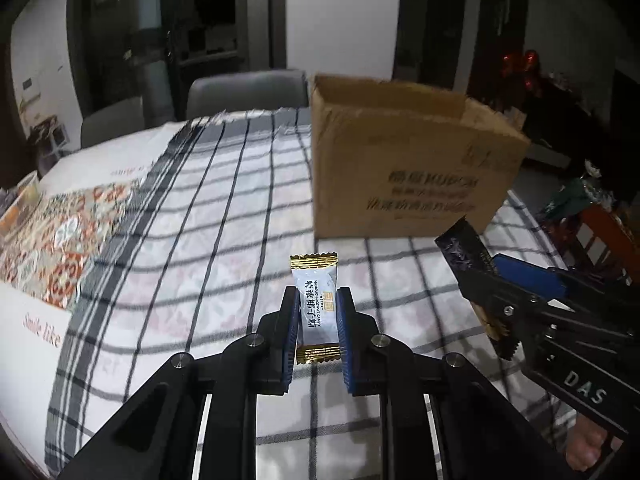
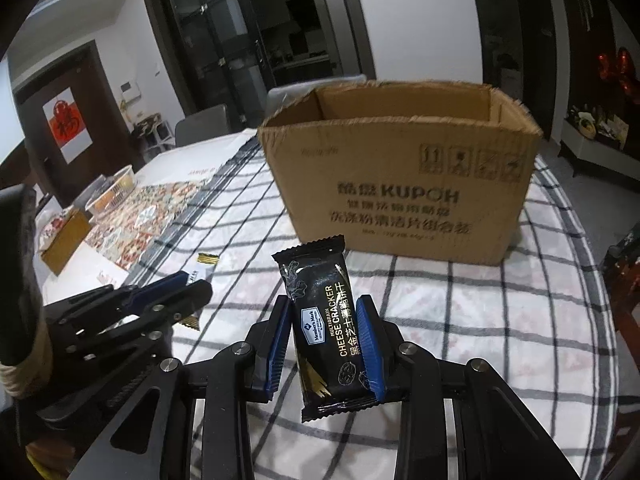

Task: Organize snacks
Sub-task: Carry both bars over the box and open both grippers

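Jaws of left gripper (image 1: 318, 304) clamped on white coconut candy (image 1: 316, 306) with gold crimped ends, held clear above checked tablecloth (image 1: 224, 216). Right gripper (image 2: 326, 320) pinches black cheese cracker pack (image 2: 324, 320) (gold lettering, standing nearly upright) between blue pads (image 2: 370, 344). Open cardboard box (image 2: 400, 188) stands on cloth beyond both, far side of table. Grey chair (image 1: 248, 94) behind table; patterned runner (image 1: 60, 240) at left.

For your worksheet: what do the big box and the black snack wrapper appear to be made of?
Box: brown corrugated cardboard, matte, with ragged torn top edges. Black wrapper: probably glossy plastic film, judging by its sheen and crimped, serrated end seals.
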The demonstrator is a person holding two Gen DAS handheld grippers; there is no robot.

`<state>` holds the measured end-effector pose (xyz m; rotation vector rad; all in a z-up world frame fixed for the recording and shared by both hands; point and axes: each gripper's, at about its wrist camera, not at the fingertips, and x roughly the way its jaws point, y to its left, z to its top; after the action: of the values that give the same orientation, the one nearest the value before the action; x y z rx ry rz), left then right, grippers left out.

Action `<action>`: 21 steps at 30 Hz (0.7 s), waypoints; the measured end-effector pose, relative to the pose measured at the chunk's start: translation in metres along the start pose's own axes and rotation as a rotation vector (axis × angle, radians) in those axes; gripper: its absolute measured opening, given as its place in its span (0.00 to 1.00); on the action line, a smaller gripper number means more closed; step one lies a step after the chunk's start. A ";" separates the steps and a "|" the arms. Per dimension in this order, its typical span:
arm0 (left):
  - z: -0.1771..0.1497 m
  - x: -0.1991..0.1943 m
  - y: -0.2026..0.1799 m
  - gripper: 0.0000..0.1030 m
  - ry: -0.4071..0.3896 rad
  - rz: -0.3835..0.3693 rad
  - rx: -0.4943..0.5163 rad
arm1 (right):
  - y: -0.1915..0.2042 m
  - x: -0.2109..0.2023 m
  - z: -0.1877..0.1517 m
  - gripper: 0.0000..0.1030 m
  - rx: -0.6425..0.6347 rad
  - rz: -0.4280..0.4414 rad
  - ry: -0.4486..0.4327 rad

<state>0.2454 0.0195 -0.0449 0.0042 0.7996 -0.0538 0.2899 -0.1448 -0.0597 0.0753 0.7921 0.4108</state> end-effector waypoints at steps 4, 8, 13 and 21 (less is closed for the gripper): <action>0.013 -0.013 -0.006 0.19 -0.045 -0.021 0.026 | -0.005 -0.015 0.009 0.33 0.008 -0.014 -0.044; 0.030 -0.021 -0.013 0.19 -0.089 -0.040 0.056 | -0.009 -0.028 0.019 0.33 0.016 -0.023 -0.086; 0.048 -0.025 -0.021 0.19 -0.125 -0.065 0.081 | -0.014 -0.039 0.034 0.33 0.021 -0.041 -0.134; 0.082 -0.022 -0.031 0.19 -0.169 -0.085 0.130 | -0.023 -0.044 0.064 0.33 0.005 -0.080 -0.180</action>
<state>0.2875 -0.0121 0.0286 0.0881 0.6255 -0.1842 0.3150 -0.1779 0.0100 0.0831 0.6168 0.3213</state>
